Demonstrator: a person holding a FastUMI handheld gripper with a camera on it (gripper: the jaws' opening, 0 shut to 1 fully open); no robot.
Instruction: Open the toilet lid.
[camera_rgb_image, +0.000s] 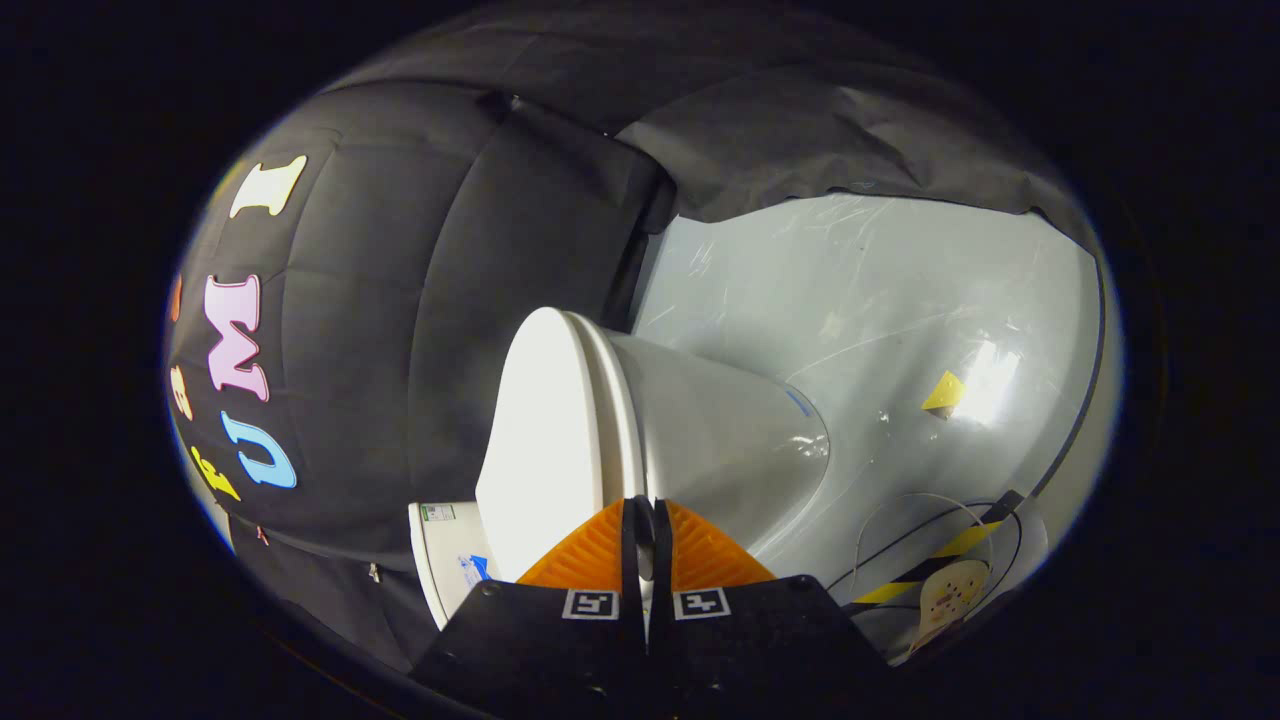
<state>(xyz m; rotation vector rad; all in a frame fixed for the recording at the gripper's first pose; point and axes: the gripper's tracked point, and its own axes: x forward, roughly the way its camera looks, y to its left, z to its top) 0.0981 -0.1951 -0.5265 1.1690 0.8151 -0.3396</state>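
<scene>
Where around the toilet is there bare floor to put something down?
Bare pale floor lies beyond the toilet bowl, up to the black cloth wall. A yellow scrap interrupts it. It is crowded near the striped tape. The gripper, fingers nearly closed, sits at the lid edge.

Glossy pale floor (scuffed), toilet, striped tape, yellow scrap

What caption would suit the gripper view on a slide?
Gripper with fingers nearly closed at the rim of the white toilet lid, lid lying against the seat.

Toilet lid just ahead of claw
</scene>
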